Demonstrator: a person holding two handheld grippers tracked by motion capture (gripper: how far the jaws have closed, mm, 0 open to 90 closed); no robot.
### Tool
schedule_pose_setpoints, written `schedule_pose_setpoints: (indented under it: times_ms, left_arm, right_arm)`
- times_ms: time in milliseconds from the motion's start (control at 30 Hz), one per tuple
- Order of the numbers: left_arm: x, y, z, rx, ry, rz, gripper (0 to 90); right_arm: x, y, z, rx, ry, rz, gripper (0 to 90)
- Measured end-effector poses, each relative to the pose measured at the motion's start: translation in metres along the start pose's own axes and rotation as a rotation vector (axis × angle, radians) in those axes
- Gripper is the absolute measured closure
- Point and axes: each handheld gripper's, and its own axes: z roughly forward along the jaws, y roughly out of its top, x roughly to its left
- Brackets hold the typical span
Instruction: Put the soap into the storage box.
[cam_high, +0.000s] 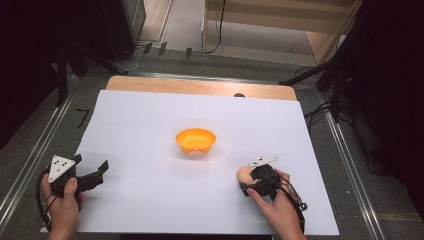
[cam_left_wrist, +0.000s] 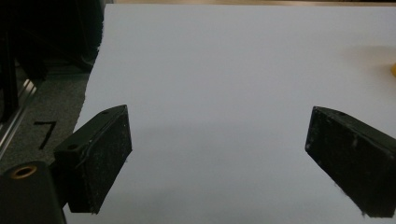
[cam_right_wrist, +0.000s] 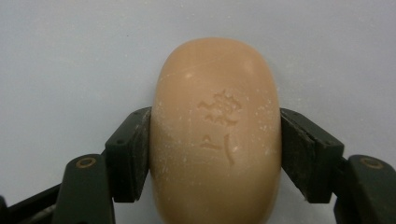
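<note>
Soap bar (cam_right_wrist: 217, 135) lower end cut off, right gripper (cam_right_wrist: 215, 154) clamping it

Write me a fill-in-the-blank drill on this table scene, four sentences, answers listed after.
1. The right hand-held gripper is shut on a peach-coloured bar of ____.
2. The small bowl near the middle of the white sheet is ____ in colour.
3. The left hand-held gripper has its jaws ____, with nothing between them.
4. In the high view, the bar lies to the ____ of the bowl.

Missing words: soap; orange; open; right
</note>
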Motion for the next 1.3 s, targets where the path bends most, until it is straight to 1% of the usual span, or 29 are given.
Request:
schedule_pose_setpoints:
  times_ms: [267, 400, 467, 633, 800, 1033, 1067, 1133, 1200, 1300]
  left_arm:
    - [0.0000, 0.0000, 0.0000, 0.001, 0.000, 0.000, 8.0]
    - [0.0000, 0.0001, 0.0001, 0.002, -0.003, 0.003, 8.0]
    - [0.0001, 0.0000, -0.0001, 0.001, -0.004, 0.004, 8.0]
    - [0.0000, 0.0000, 0.0001, 0.001, -0.003, 0.001, 8.0]
    - [-0.0001, 0.0000, 0.0000, 0.001, -0.002, 0.001, 8.0]
    - [0.0001, 0.0000, 0.0001, 0.001, -0.004, 0.000, 8.0]
    - [0.0001, 0.0000, 0.0001, 0.001, -0.004, 0.000, 8.0]
    - [0.0002, 0.0000, 0.0001, -0.001, -0.004, -0.002, 8.0]
    - [0.0004, 0.0000, 0.0001, -0.001, -0.005, -0.003, 7.9]
    - [0.0004, 0.0001, 0.0001, 0.000, -0.005, -0.003, 8.0]
  right_arm:
    - [0.0010, 0.0030, 0.0004, 0.025, -0.005, -0.004, 32.1]
    - [0.0003, 0.0019, 0.0005, 0.016, 0.000, -0.008, 31.8]
    - [0.0002, 0.0024, 0.0005, 0.020, 0.001, -0.010, 31.8]
    - [-0.0003, 0.0018, 0.0004, 0.012, 0.007, -0.027, 32.5]
    - [-0.0024, 0.0023, 0.0010, 0.007, 0.027, -0.062, 32.8]
    - [-0.0034, 0.0031, 0.0010, 0.008, 0.036, -0.070, 33.1]
    - [-0.0034, 0.0034, 0.0009, 0.009, 0.035, -0.074, 33.1]
    - [-0.0033, 0.0037, 0.0008, 0.001, 0.037, -0.104, 33.2]
    - [-0.0042, 0.0040, 0.0003, 0.003, 0.047, -0.111, 33.2]
    - [-0.0056, 0.0052, -0.0002, 0.006, 0.063, -0.148, 33.2]
